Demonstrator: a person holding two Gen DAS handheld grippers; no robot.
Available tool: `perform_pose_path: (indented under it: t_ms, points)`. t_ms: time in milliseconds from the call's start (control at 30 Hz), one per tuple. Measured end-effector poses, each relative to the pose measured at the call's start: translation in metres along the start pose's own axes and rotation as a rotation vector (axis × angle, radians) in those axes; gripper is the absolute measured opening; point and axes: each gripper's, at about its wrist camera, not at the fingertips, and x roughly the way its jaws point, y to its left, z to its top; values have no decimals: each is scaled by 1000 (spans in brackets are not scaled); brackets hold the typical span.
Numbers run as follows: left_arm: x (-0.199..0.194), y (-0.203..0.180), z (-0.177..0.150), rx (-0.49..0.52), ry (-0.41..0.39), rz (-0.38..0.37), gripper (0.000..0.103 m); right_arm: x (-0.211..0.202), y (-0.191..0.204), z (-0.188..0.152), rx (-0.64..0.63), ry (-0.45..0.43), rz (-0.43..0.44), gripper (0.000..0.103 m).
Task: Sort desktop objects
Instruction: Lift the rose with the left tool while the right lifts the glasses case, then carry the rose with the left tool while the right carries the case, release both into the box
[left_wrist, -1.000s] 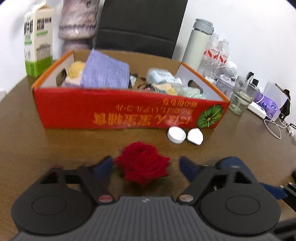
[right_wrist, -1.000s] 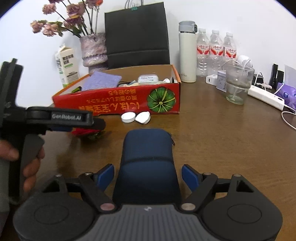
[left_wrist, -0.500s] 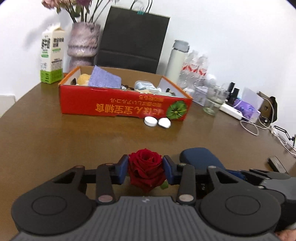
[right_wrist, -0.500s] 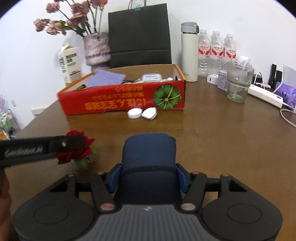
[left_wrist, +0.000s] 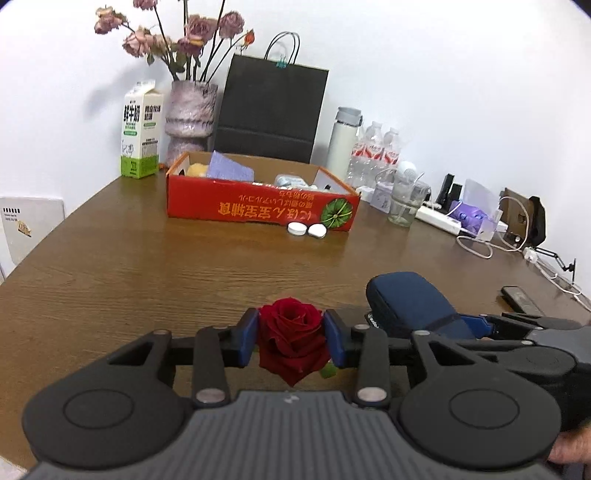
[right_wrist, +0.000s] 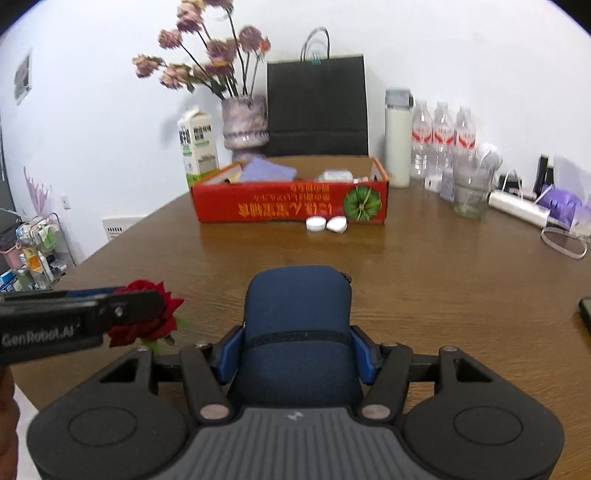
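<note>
A red rose (left_wrist: 291, 347) sits between the blue pads of my left gripper (left_wrist: 291, 328), which is shut on it and holds it just above the brown table (left_wrist: 147, 273). The right wrist view shows the same rose (right_wrist: 147, 321) at the left. My right gripper (right_wrist: 297, 354) is shut on a dark blue zip pouch (right_wrist: 297, 314), and that pouch (left_wrist: 406, 299) also appears to the right of the rose. Farther back stands a red cardboard box (left_wrist: 258, 210) with several items inside. Two white caps (left_wrist: 306, 229) lie against its front.
Behind the box stand a milk carton (left_wrist: 142, 129), a vase of dried flowers (left_wrist: 190, 118), a black paper bag (left_wrist: 273, 107), a thermos (left_wrist: 345, 140) and water bottles. A glass (left_wrist: 404, 201), a power strip, cables and a black phone (left_wrist: 521, 299) fill the right side.
Both grippers closed, the left on the rose and the right on the blue pouch. Both then drew back from the red box and rose slightly, so the box looks smaller.
</note>
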Motion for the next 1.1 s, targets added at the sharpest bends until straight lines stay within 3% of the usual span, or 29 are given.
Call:
perform_pose_path:
  t_ms: [300,733,900,967,1100]
  points:
    - [-22,-10,0,36,-58,-10,39,-26,-9,-1,21,-44,-37,59]
    - [8,4,11,-3,1,-22,39,-4,-24,8,80,-20,-44,59]
    - [27,14,53,7,-53,-57,39,14,-35,39,82,-39,-23,59]
    - [42,19,79,3,-82,-66,39,24,-43,63,99,-57,6,59]
    - [87,30,133,-38,-62,-112,39,55,-64,119,142,-97,71,59]
